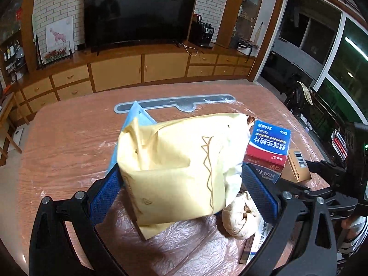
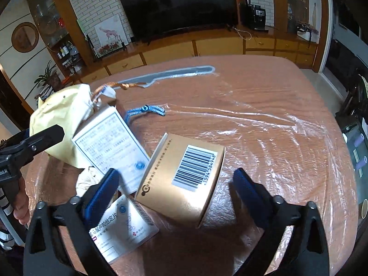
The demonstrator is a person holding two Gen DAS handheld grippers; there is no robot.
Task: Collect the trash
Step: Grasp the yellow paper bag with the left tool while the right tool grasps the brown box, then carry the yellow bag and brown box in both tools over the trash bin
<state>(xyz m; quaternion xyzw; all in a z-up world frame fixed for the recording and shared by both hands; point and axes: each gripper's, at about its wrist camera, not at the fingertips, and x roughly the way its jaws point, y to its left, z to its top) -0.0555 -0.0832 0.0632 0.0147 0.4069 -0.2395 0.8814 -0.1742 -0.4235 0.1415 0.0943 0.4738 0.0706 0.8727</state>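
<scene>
A: Looking along the left gripper (image 1: 181, 184): blue pads pinching a pale yellow bag (image 1: 179, 165) from both sides, lifting it off the plastic-covered table (image 1: 69, 142). Hiding most of a light blue pouch (image 1: 132, 115) behind it.

B: And the right gripper (image 2: 176, 179)?

A: Jaws spreading wide, hovering around a gold box (image 2: 184, 174) with a barcode, pads not touching it. Box tilting, leaning on a white medicine box (image 2: 110, 142).

B: Anything else lying there?

A: A red-and-blue tablet box (image 1: 268, 147) sitting beside the bag, partly covered by it. A crumpled cream wad (image 1: 241, 218) below, half masked by the finger. Another white carton (image 2: 124, 227) getting cut off under the right gripper's left finger; small print too blurred for reading. A blue cord (image 2: 147, 110) and an orange one (image 2: 119, 86) lying farther back.
</scene>
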